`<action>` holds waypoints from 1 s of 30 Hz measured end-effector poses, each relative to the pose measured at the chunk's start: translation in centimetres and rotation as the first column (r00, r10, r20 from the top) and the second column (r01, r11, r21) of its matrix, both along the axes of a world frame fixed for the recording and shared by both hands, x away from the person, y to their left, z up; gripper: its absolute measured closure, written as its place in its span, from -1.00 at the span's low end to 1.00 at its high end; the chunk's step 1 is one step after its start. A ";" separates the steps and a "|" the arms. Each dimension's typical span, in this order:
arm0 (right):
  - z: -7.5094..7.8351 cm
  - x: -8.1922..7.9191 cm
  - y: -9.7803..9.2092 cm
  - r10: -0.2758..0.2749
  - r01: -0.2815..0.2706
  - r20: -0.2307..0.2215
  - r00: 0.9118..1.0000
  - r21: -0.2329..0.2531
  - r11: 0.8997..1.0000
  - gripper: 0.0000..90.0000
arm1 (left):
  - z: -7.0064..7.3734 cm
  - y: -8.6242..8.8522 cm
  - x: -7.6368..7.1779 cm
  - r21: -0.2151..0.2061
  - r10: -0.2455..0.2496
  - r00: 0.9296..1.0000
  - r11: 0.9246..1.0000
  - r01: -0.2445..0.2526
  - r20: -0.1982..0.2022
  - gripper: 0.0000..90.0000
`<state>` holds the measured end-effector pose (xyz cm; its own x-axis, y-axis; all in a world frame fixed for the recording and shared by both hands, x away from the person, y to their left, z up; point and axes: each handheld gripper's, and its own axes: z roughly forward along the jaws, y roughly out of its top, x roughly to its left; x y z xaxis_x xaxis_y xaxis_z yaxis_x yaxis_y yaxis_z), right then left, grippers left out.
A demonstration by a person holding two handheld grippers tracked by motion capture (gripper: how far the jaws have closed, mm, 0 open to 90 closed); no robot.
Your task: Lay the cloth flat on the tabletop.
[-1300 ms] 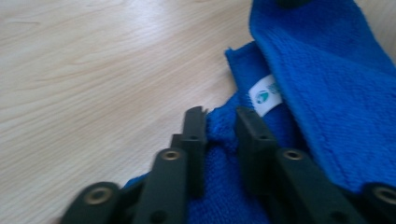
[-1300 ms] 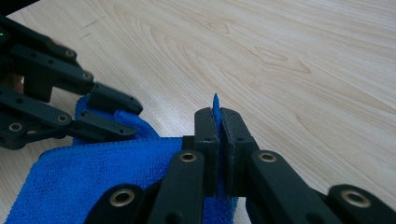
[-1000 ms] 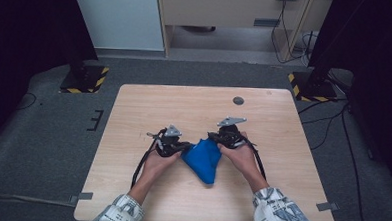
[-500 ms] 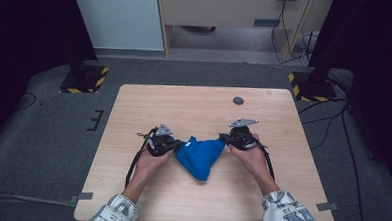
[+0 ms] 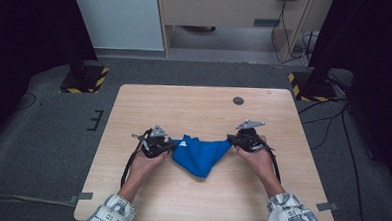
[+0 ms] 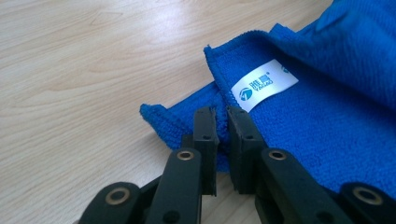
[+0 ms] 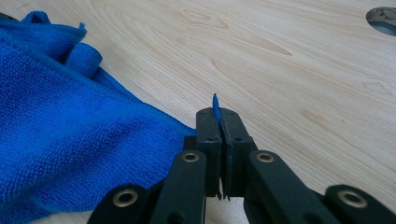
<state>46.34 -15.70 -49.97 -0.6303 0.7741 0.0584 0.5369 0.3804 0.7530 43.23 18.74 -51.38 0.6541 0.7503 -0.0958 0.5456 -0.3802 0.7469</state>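
A blue microfibre cloth [image 5: 201, 153] hangs stretched between my two grippers over the front middle of the wooden table [image 5: 209, 106], its lower point sagging toward the person. My left gripper [image 5: 170, 145] is shut on the cloth's left edge. In the left gripper view the jaws [image 6: 222, 114] pinch the hem beside a white label [image 6: 264, 85], and the cloth [image 6: 317, 116] spreads to the right. My right gripper [image 5: 231, 140] is shut on the right corner. A sliver of blue pokes out above its closed jaws [image 7: 219, 114], with the cloth [image 7: 60, 126] bunched to the left.
A round dark grommet hole [image 5: 238, 100] sits in the far right part of the tabletop, also seen from the right gripper [image 7: 384, 18]. Black stands with yellow-striped bases [image 5: 85, 78] [image 5: 310, 85] flank the table's far corners. Cables trail from both grippers.
Both hands have moved apart, left gripper leftward and right gripper rightward. The cloth, bunched between them a second ago, is now pulled out wider.
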 end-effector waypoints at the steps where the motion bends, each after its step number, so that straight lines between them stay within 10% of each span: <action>1: 0.0 0.0 0.1 -0.002 0.002 0.000 1.000 0.000 1.000 0.96 | 0.0 0.1 -0.1 0.000 -0.001 1.000 1.000 0.001 0.003 0.82; 23: 0.2 -1.1 -1.8 -0.032 0.032 0.024 0.999 0.004 0.999 0.96 | -0.1 2.3 -1.4 0.045 0.016 1.000 0.999 -0.016 0.001 0.86; 30: 0.2 -1.3 -1.4 -0.016 0.017 0.038 0.999 -0.024 1.000 0.96 | 0.7 2.9 -1.3 -0.009 0.075 0.996 0.997 -0.075 0.056 0.44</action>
<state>45.07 -17.08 -49.77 -0.6188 0.7854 0.0159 0.5147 0.3901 0.7635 41.94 21.63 -50.73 0.6005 0.7969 -0.0660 0.5297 -0.3347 0.7793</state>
